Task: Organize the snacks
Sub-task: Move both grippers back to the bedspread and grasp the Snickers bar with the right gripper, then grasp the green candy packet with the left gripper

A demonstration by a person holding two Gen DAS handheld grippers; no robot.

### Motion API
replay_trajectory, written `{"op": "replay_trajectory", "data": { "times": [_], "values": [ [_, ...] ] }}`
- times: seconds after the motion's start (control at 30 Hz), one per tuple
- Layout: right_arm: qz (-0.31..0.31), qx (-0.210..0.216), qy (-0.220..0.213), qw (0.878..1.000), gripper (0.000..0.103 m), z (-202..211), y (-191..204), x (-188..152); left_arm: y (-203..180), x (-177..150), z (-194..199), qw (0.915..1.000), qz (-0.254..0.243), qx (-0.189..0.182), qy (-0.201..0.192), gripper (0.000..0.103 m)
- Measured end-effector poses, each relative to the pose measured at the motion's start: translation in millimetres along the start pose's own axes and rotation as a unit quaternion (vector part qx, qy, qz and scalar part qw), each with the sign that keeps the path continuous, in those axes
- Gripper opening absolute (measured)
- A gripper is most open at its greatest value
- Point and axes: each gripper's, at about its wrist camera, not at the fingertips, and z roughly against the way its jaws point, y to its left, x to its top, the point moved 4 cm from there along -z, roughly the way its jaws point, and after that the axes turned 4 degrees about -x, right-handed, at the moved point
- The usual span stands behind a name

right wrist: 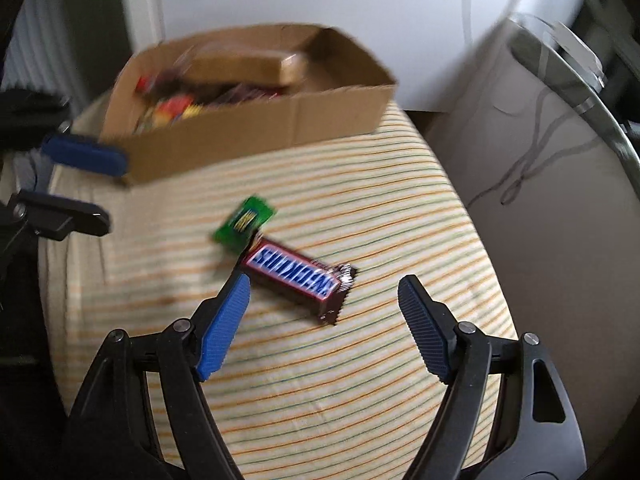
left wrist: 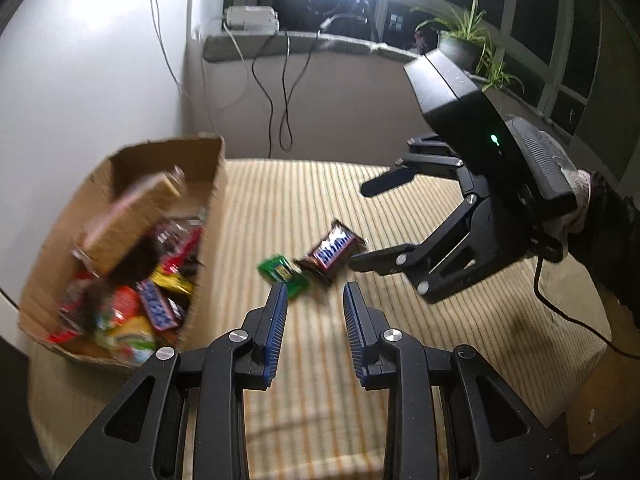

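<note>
Shiny brown Snickers bar (right wrist: 296,276) on striped cloth tabletop (right wrist: 360,208); right tongs (right wrist: 324,300) wide open, left tongs (left wrist: 316,304) partly open, both empty.

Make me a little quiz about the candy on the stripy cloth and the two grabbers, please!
1. True or false: the Snickers bar lies inside the cardboard box.
2. Which colour is the small packet beside it? A red, B green, C white.
3. Fill in: the right gripper and the left gripper are both ____.

Key: 1 false, it lies on the striped cloth; 2 B; 3 open, holding nothing.
</note>
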Motion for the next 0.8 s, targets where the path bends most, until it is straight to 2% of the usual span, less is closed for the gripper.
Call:
{"op": "replay_trajectory", "data": {
  "times": [0.1, 0.23, 0.3, 0.37, 0.43, 0.57, 0.7, 0.8],
  "values": [
    [0.039, -0.011, -0.004, 0.999, 0.076, -7, 10, 2, -3, -4, -11, 0.9998, 0.009, 0.005, 0.015, 0.027],
    [0.053, 0.010, -0.013, 0.998, 0.075, -15, 9, 11, -5, -6, -21, 0.9994, 0.017, 0.018, 0.025, 0.027],
    [0.051, 0.027, -0.013, 0.998, 0.069, -21, 7, 13, -4, -6, -25, 0.9991, 0.020, 0.024, 0.030, 0.027],
    [0.035, 0.046, -0.014, 0.998, 0.061, -27, 5, 16, -5, -6, -31, 0.9987, 0.022, 0.031, 0.035, 0.027],
    [0.015, 0.058, -0.015, 0.998, 0.058, -30, -1, 13, -6, -6, -36, 0.9982, 0.018, 0.040, 0.040, 0.027],
    [-0.013, 0.067, -0.002, 0.998, 0.035, -38, -8, 4, -4, -4, -49, 0.9970, 0.017, 0.060, 0.047, 0.027],
    [-0.049, 0.076, -0.005, 0.996, 0.031, -38, -19, -7, -4, -2, -61, 0.9958, 0.017, 0.075, 0.050, 0.027],
    [-0.074, 0.066, 0.000, 0.995, 0.030, -36, -27, -17, -5, 0, -70, 0.9944, 0.015, 0.088, 0.057, 0.027]
  ]
}}
